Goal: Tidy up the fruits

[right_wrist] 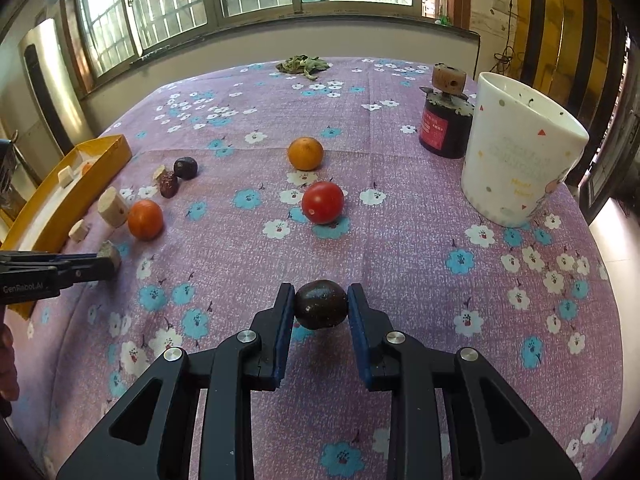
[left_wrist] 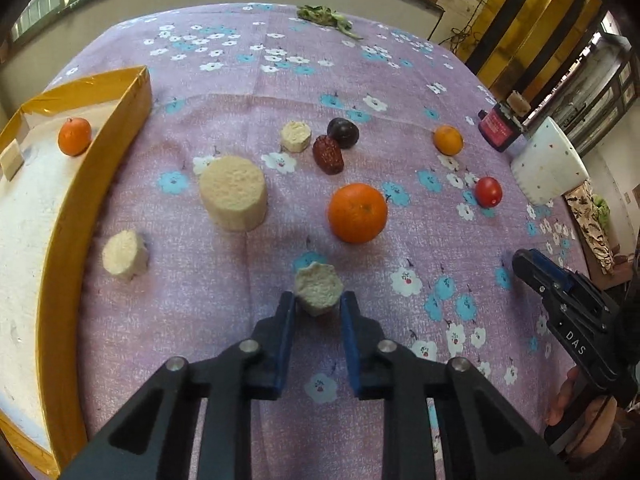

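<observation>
Now the right gripper [right_wrist: 321,306] has its jaws clamped on a round, dark purple plum [right_wrist: 321,304], held just above the flowered counter [right_wrist: 400,240] and tilted downward. Meanwhile the left gripper [left_wrist: 318,304] pinches a pale, crumbly foam piece [left_wrist: 319,287], also angled steeply down.

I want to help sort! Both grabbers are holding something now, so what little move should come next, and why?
Probably lift the right gripper toward the white cup: its pads are shut on the dark plum, which sits low over the cloth. The left gripper holds a foam piece.
</observation>
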Available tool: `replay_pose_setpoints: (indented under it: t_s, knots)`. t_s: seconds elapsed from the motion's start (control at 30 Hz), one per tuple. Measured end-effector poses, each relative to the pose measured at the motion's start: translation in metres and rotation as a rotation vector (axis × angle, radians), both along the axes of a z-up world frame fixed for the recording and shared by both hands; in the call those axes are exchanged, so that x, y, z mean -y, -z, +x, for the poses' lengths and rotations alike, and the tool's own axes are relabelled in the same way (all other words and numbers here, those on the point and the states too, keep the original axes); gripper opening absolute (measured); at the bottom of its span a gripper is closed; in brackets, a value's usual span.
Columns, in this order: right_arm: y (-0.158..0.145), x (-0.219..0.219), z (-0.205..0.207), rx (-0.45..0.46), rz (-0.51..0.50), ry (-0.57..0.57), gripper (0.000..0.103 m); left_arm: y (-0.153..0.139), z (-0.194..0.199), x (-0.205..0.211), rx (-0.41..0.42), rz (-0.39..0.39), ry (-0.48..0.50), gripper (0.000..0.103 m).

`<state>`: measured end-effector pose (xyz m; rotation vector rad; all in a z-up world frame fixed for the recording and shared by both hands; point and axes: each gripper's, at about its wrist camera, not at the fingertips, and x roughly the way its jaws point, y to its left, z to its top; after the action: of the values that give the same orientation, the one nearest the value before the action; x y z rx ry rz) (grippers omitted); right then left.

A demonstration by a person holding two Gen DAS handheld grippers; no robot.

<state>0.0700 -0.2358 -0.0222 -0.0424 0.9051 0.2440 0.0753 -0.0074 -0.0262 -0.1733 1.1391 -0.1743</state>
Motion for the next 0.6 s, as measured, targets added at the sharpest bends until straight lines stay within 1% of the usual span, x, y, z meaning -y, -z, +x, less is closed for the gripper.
replay_pose_setpoints:
  t_s: [0.1, 0.23, 0.4, 0.6]
  knots:
    - [-0.003, -0.003, -0.006, 0.004, 0.005, 0.000, 0.026, -0.005, -0.007, -0.001, 0.013, -0.008, 0.019, 0.025]
    - [-0.012, -0.006, -0.018, 0.017, 0.012, -0.005, 0.026, -0.015, -0.021, 0.000, 0.037, 0.010, 0.049, 0.025]
    - [-0.024, -0.008, -0.035, 0.034, 0.020, 0.001, 0.026, -0.024, -0.034, 0.002, 0.061, 0.009, 0.082, 0.025]
    - [-0.027, -0.017, -0.051, 0.034, -0.016, 0.009, 0.026, -0.035, -0.044, -0.002, 0.080, -0.014, 0.106, 0.025]
